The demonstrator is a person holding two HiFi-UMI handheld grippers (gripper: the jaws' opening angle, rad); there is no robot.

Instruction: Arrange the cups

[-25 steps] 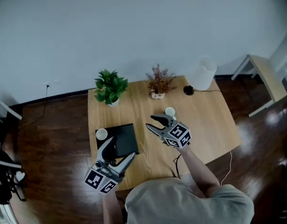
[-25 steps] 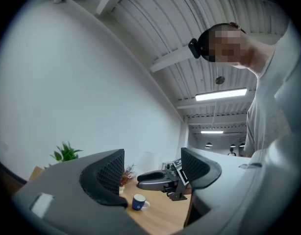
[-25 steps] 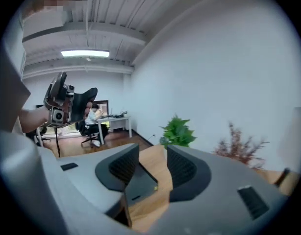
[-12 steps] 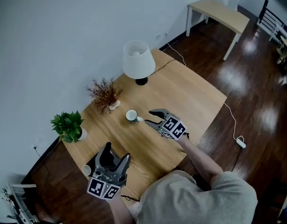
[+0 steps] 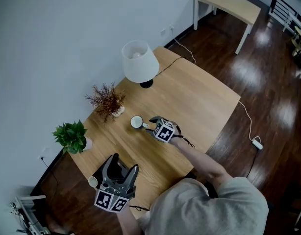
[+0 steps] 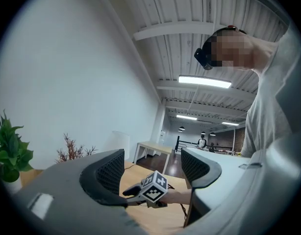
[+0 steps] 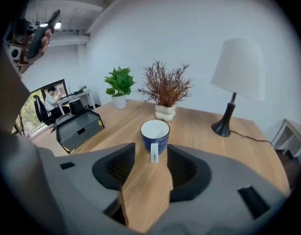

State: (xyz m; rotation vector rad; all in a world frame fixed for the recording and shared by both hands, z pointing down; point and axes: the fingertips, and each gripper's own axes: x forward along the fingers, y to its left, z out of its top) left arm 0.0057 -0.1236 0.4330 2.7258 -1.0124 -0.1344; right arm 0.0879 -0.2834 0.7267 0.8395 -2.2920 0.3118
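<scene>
A blue cup [image 7: 155,133] with a white inside stands on the wooden table [image 5: 199,102]; in the head view the cup [image 5: 136,122] is near the table's middle. Its white handle [image 7: 154,152] points at my right gripper [image 7: 151,156], which is tilted down at it. The right gripper's jaws have just been opening and stand wide, with the handle between their tips and the pads apart from it. My left gripper [image 5: 125,163] hovers open and empty at the table's near left. A second, pale cup [image 5: 93,181] sits beside it.
A white lamp [image 5: 139,62] stands at the back, its cord trailing off the table. A dried plant in a pale vase [image 5: 107,101] is just behind the blue cup, and a green pot plant [image 5: 71,136] is to the left. A black tray box [image 7: 79,126] occupies the left end.
The head view has swung round. My right gripper has come down and forward to the blue cup's handle, and its jaws are wider. The left gripper has shifted slightly beside the pale cup.
</scene>
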